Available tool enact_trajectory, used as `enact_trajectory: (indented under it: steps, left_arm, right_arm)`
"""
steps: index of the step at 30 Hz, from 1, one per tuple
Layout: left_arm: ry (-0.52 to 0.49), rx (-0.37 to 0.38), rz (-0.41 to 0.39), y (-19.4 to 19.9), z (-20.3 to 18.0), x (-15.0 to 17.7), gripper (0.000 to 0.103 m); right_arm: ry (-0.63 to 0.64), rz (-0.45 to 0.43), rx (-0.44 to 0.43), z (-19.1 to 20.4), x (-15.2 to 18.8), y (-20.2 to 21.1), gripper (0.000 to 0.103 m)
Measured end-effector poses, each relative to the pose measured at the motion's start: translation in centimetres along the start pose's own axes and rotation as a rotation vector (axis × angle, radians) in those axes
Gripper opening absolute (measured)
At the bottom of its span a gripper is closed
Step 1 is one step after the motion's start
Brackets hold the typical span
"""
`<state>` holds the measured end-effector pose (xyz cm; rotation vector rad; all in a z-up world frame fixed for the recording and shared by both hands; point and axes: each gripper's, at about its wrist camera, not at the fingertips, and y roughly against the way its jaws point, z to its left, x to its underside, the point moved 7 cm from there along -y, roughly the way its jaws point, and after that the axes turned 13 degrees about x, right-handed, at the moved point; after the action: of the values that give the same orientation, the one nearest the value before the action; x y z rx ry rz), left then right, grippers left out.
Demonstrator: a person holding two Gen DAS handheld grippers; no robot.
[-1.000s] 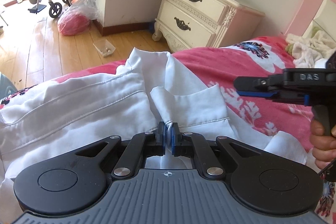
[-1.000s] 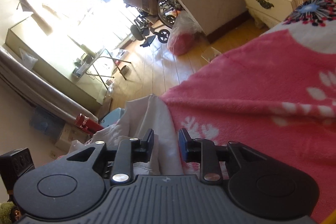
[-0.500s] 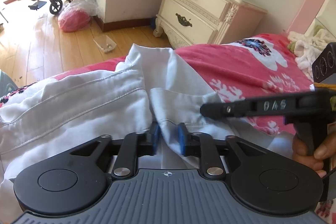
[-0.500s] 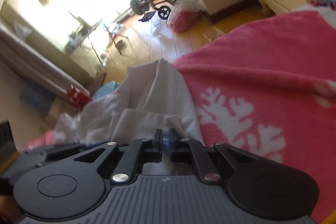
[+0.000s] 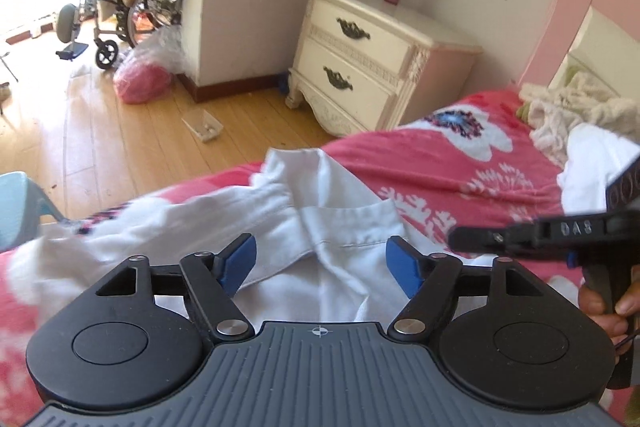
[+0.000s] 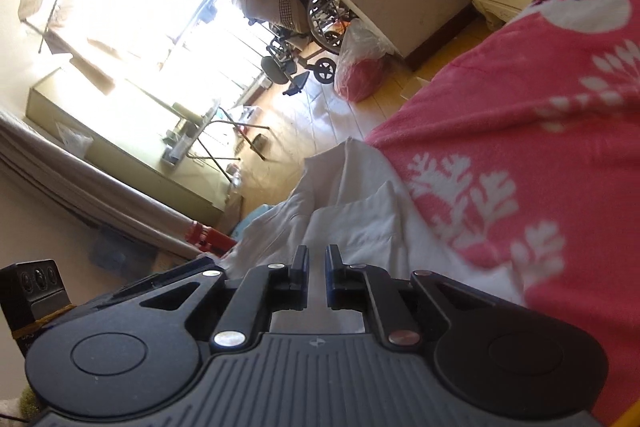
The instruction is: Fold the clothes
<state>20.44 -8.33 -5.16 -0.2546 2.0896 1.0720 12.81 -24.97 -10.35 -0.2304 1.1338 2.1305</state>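
Note:
A white shirt (image 5: 344, 227) lies crumpled on the pink flowered bedspread (image 5: 440, 163), collar toward the floor side. My left gripper (image 5: 320, 259) hovers above it with its jaws opening wide, blue pads apart and clear of the cloth. From the right, my right gripper (image 5: 454, 239) reaches in level, held by a hand (image 5: 600, 307). In the right wrist view the right gripper (image 6: 316, 259) has its jaws nearly together with a thin layer of the shirt (image 6: 352, 211) pinched between them.
A cream nightstand (image 5: 360, 55) stands beyond the bed's edge. Cream cloth (image 5: 580, 107) and another white garment (image 5: 592, 167) lie near the pink headboard. On the wooden floor are a small plastic box (image 5: 202, 125), a red bag (image 5: 140, 83) and a wheelchair (image 5: 120, 7).
My left gripper let go of the shirt fold, opened wide and rose. The right gripper moved left onto the shirt and closed on its edge.

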Motion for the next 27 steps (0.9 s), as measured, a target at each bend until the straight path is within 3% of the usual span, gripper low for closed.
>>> enact_trajectory:
  steps: [3,6,11,15,18,21,22,27]
  left_arm:
    - [0.007,-0.01,-0.005,3.7,1.3,0.4,0.078]
    - [0.023,-0.066,0.005,7.6,3.1,1.3,0.079]
    - [0.072,-0.176,0.021,14.1,6.4,4.7,0.079]
    - [0.147,-0.203,0.029,17.4,8.2,9.1,0.079]
    - [0.23,-0.18,0.058,17.6,8.5,12.3,0.079]
    - [0.285,-0.126,0.073,16.5,7.8,14.6,0.079]
    - [0.295,-0.113,0.079,16.0,7.6,15.0,0.079]
    - [0.303,-0.077,0.089,14.1,7.3,16.0,0.079]
  right_arm:
    - [-0.02,-0.003,-0.018,0.4,1.9,1.9,0.01]
    - [-0.031,-0.005,-0.026,0.5,3.9,4.0,0.011]
    - [-0.047,-0.021,0.049,-1.9,6.9,7.6,0.012]
    - [-0.127,-0.006,0.117,-4.9,8.4,8.5,0.013]
    - [-0.172,-0.006,0.125,-5.7,8.5,8.3,0.014]
    - [-0.193,-0.008,0.12,-5.8,8.2,7.7,0.023]
    - [-0.196,-0.005,0.121,-5.8,8.0,7.4,0.028]
    - [-0.242,0.014,0.145,-6.5,7.5,6.0,0.031]
